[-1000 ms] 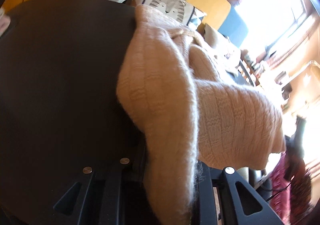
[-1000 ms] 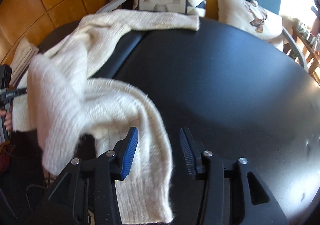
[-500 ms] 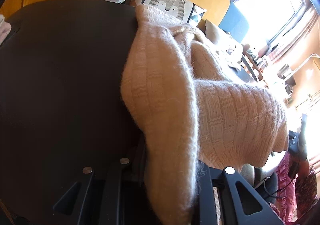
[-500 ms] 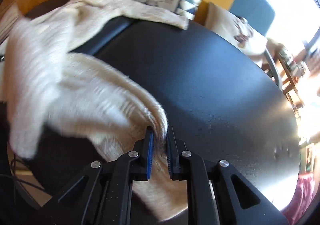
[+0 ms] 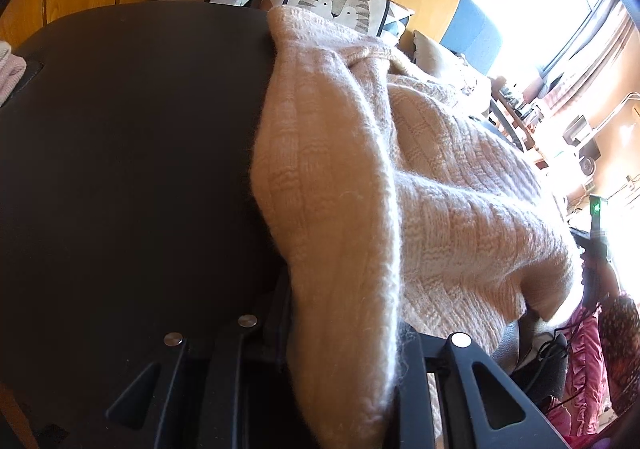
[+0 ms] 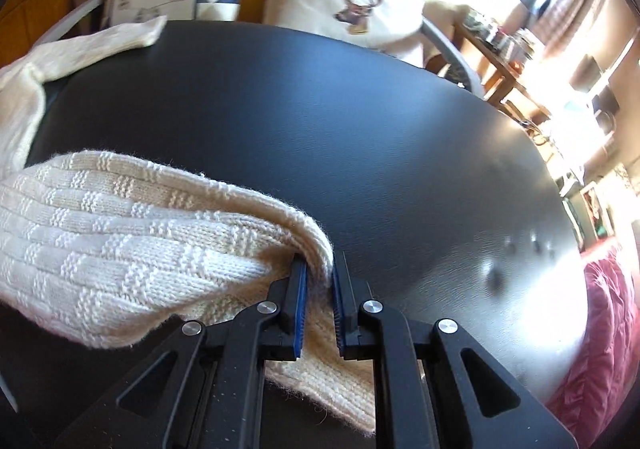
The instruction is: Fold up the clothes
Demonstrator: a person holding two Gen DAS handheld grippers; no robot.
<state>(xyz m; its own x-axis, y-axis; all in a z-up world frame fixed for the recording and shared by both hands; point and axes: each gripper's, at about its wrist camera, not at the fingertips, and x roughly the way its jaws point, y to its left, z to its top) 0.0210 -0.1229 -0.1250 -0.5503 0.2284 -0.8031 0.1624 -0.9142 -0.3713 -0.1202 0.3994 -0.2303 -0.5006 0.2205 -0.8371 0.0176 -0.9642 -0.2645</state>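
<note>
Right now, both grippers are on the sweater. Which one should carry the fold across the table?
Probably right. The right gripper pinches the sweater edge with bare table ahead. The left gripper is buried in bunched knit.

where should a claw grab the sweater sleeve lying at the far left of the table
Grip the sleeve at its flat cuff end, coming from the right over bare table. The cuff lies flat and free, edge exposed, while the rest runs into bunched sweater.
</note>
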